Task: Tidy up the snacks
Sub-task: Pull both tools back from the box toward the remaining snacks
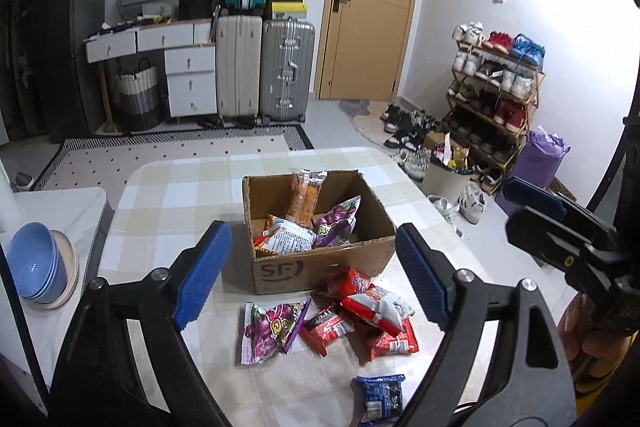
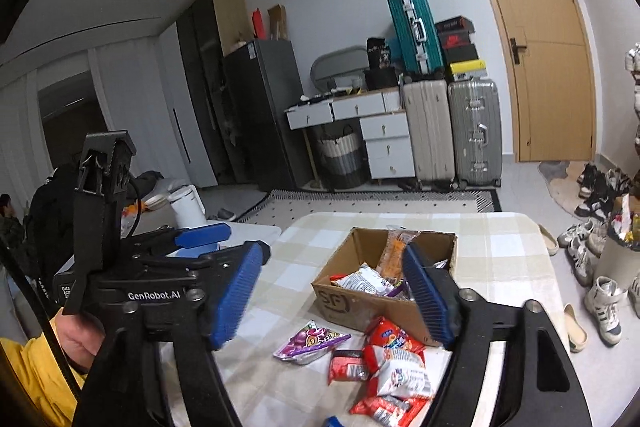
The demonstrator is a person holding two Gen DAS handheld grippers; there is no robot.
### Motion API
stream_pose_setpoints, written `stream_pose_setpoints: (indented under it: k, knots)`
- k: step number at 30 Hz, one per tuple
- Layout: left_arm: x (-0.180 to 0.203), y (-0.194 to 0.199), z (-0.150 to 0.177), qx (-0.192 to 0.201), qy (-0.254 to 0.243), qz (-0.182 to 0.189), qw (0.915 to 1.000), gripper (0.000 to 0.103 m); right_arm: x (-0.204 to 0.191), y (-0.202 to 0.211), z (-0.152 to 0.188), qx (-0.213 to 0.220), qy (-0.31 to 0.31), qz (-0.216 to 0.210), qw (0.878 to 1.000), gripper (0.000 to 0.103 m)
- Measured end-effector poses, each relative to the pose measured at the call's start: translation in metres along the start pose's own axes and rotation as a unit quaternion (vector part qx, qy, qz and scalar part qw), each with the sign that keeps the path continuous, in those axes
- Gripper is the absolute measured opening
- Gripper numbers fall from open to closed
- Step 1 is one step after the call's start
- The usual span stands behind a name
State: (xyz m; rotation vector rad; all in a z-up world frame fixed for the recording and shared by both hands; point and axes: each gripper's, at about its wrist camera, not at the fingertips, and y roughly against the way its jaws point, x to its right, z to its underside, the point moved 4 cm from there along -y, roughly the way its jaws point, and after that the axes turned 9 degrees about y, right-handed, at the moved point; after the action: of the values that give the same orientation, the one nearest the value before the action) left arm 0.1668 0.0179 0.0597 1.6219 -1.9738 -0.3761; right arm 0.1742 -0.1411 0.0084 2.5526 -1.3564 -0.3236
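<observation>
A brown cardboard box [image 1: 280, 275] stands on the checked table [image 1: 180, 187] and holds several snack packets [image 1: 316, 223]. In front of it lie loose packets: a purple one [image 1: 268, 327], several red and white ones [image 1: 368, 311], and a blue one [image 1: 380, 399]. My left gripper [image 1: 316, 271] is open and empty, above the table in front of the box. My right gripper [image 2: 336, 295] is open and empty, above the box [image 2: 344, 303] and the loose packets [image 2: 392, 363]. It also shows at the right edge of the left wrist view [image 1: 556, 223]. The left gripper [image 2: 200, 239] shows at the left of the right wrist view.
Blue bowls [image 1: 36, 263] on a plate sit on a white side table at the left. A full waste bin [image 1: 448, 175], shoes on the floor and a shoe rack [image 1: 496, 87] are to the right of the table. Suitcases [image 1: 264, 71], drawers and a door stand at the far wall.
</observation>
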Motion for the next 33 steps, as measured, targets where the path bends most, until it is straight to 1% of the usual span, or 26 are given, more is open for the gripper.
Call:
stream_pose_setpoints:
  k: [2, 5, 8, 11, 13, 14, 16, 18, 23, 26, 28, 33]
  knots:
    - [-0.002, 0.016, 0.005, 0.010, 0.000, -0.006, 0.9999, 0.084, -0.007, 0.016, 0.005, 0.019, 0.003, 0.002, 1.000, 0.084]
    - [-0.002, 0.041, 0.015, 0.028, 0.003, -0.007, 0.9996, 0.086, -0.017, 0.030, 0.012, 0.034, 0.008, 0.006, 0.999, 0.085]
    - [-0.005, 0.061, 0.026, 0.048, 0.007, -0.008, 0.9988, 0.088, -0.022, 0.041, 0.020, 0.047, 0.016, 0.013, 0.999, 0.088]
    - [-0.010, 0.073, 0.037, 0.063, 0.015, -0.015, 0.9978, 0.092, -0.024, 0.051, 0.032, 0.056, 0.015, 0.020, 0.998, 0.093]
    - [-0.016, 0.078, 0.047, 0.071, 0.019, -0.018, 0.9971, 0.102, -0.023, 0.053, 0.040, 0.058, 0.014, 0.024, 0.998, 0.094]
    - [-0.018, 0.078, 0.051, 0.074, 0.019, -0.019, 0.9969, 0.102, -0.022, 0.054, 0.045, 0.058, 0.013, 0.028, 0.998, 0.094]
    - [-0.021, 0.073, 0.063, 0.068, 0.020, -0.020, 0.9973, 0.102, -0.019, 0.053, 0.056, 0.056, 0.009, 0.033, 0.998, 0.097]
    - [-0.026, 0.065, 0.075, 0.054, 0.025, -0.021, 0.9980, 0.102, -0.016, 0.051, 0.067, 0.050, 0.003, 0.034, 0.998, 0.098]
    - [-0.044, 0.032, 0.105, 0.012, 0.053, -0.028, 0.9981, 0.102, -0.005, 0.036, 0.094, 0.031, -0.022, 0.024, 0.999, 0.100]
    - [-0.050, 0.009, 0.124, -0.015, 0.055, -0.036, 0.9978, 0.102, 0.000, 0.024, 0.110, 0.013, -0.036, 0.018, 0.999, 0.100]
    - [-0.049, -0.001, 0.131, -0.024, 0.058, -0.037, 0.9974, 0.102, 0.002, 0.018, 0.117, 0.004, -0.039, 0.020, 0.999, 0.100]
    - [-0.046, -0.021, 0.136, -0.034, 0.056, -0.041, 0.9970, 0.102, 0.006, 0.007, 0.126, -0.010, -0.049, 0.013, 0.999, 0.100]
